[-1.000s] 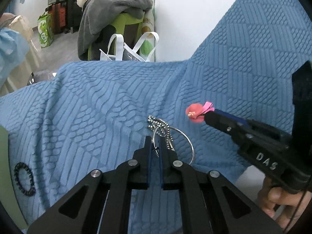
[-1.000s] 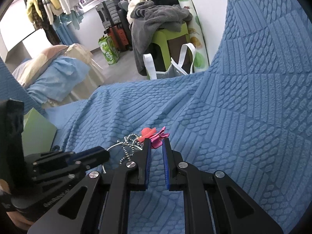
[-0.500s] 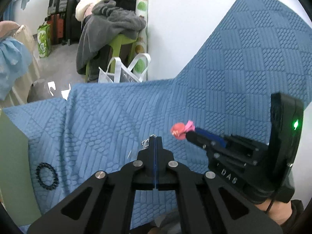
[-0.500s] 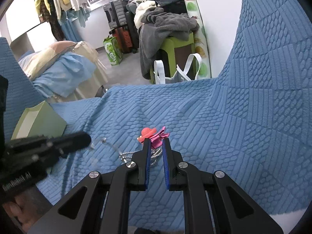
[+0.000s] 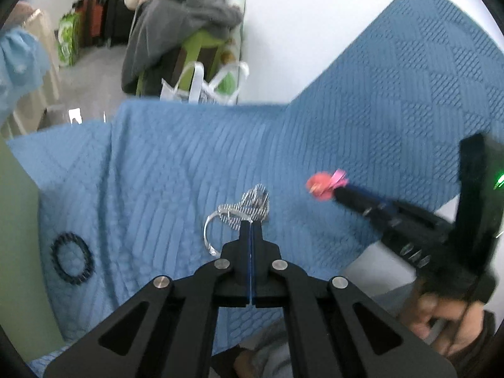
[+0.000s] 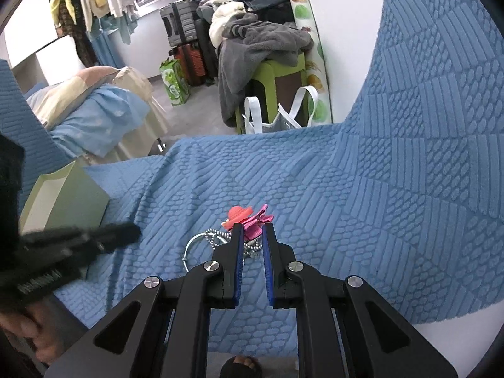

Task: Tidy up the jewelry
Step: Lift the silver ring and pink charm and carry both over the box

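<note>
Since half a second earlier, our left gripper [image 5: 251,225] had pulled back, so the silver wire bangle with its beaded chain [image 5: 242,212] showed beyond its tips, lying on the blue textured quilt [image 5: 189,163]. Its jaws were clenched together, and we could not tell whether they pinched the chain's edge. Our right gripper [image 6: 252,231] held the pink hair clip with a coral flower [image 6: 249,215] between slightly parted jaws, above the quilt; in the left view that clip [image 5: 326,182] sat at 2 o'clock from the bangle. A black beaded bracelet [image 5: 71,258] lay on the quilt at 9 o'clock, well apart. A pale green box [image 6: 63,201] stood at the quilt's 9 o'clock edge.
</note>
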The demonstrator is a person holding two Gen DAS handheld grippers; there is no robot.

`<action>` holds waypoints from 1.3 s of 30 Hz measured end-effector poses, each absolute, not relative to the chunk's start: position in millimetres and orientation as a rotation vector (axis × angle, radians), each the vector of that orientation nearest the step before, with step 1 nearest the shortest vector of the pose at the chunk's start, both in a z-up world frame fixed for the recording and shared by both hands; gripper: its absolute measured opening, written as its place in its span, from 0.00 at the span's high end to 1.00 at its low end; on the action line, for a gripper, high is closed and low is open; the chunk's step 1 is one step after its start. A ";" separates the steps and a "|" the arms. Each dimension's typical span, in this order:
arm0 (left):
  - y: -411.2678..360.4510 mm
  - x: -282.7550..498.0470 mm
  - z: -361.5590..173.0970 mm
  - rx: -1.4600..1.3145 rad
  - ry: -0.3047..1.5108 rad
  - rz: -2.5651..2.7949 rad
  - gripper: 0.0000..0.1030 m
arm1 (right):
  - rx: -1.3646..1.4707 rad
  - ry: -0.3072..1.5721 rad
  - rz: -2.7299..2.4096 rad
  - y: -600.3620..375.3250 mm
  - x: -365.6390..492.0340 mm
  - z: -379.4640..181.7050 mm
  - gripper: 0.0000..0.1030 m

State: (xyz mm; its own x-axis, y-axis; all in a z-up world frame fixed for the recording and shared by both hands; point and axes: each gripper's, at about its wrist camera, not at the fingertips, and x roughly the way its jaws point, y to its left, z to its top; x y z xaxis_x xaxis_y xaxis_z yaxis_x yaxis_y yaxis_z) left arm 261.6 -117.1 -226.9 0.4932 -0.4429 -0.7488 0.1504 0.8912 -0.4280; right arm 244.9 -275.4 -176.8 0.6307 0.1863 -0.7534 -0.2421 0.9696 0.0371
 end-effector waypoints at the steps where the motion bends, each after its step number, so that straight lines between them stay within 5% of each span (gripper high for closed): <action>1: -120.3 263.0 -235.1 -0.327 1.012 -0.377 0.99 | -0.069 0.858 0.241 -276.8 245.0 -178.3 0.91; 8: -157.3 272.2 -259.5 -0.245 1.057 -0.438 0.93 | -0.045 0.871 0.227 -290.5 245.6 -185.3 0.91; 12: -174.0 278.8 -266.9 -0.171 1.062 -0.448 0.76 | -0.041 0.876 0.225 -294.6 247.1 -188.4 0.91; 25: -196.8 285.2 -295.9 0.034 1.081 -0.399 0.77 | -0.027 0.865 0.235 -297.1 253.7 -184.9 0.91; 26: -199.3 284.3 -295.6 0.046 1.077 -0.392 0.80 | -0.027 0.865 0.234 -297.1 254.4 -184.7 0.91; 27: -201.0 283.5 -295.9 0.062 1.072 -0.377 0.97 | -0.028 0.866 0.232 -297.1 254.3 -184.8 0.91; 39: -166.1 273.4 -254.2 -0.139 1.028 -0.383 0.98 | -0.013 0.861 0.234 -292.3 250.3 -177.9 0.91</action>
State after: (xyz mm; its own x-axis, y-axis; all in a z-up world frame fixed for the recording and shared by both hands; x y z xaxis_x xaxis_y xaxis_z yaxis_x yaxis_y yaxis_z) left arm 273.4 -166.1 -254.2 0.4571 -0.3741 -0.8069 0.2454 0.9251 -0.2899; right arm 250.3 -292.3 -177.9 0.6278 0.1990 -0.7525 -0.2096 0.9743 0.0827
